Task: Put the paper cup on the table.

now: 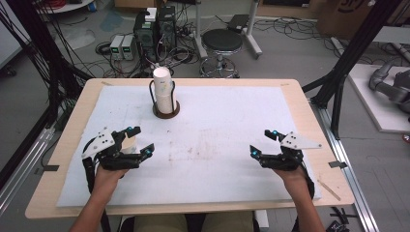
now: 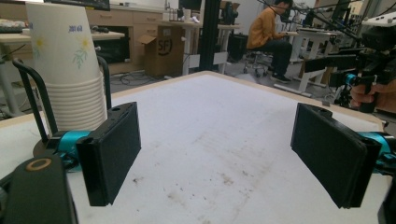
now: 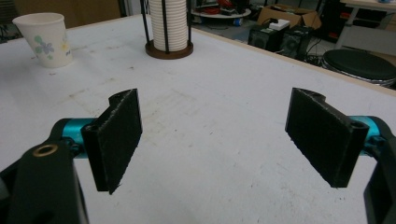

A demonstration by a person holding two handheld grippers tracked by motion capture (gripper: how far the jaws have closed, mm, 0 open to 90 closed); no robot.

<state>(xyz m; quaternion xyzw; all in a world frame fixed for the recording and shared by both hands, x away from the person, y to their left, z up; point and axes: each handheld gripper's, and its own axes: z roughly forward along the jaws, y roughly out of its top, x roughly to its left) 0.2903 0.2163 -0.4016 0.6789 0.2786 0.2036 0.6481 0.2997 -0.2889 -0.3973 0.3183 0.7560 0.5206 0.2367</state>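
Note:
A stack of white paper cups (image 1: 163, 89) stands in a black wire holder on a round brown base at the back middle of the white mat (image 1: 217, 116). A single flower-printed paper cup (image 1: 128, 143) stands upright on the mat and is partly covered by my left gripper (image 1: 141, 140). The right gripper view has this cup (image 3: 42, 32) at far left, with the stack (image 3: 168, 23) beyond. My left gripper (image 2: 215, 154) is open with bare mat between its pads and the stack (image 2: 70, 70) off to its left. My right gripper (image 1: 261, 142) is open over the mat's right side, holding nothing (image 3: 215, 140).
The wooden table edge (image 1: 309, 116) frames the mat. Beyond the table are a black stool (image 1: 221, 41), computer boxes (image 1: 154, 29) and cables on the floor. A person sits far off (image 2: 268, 32). A grey robot arm (image 1: 391, 84) lies at right.

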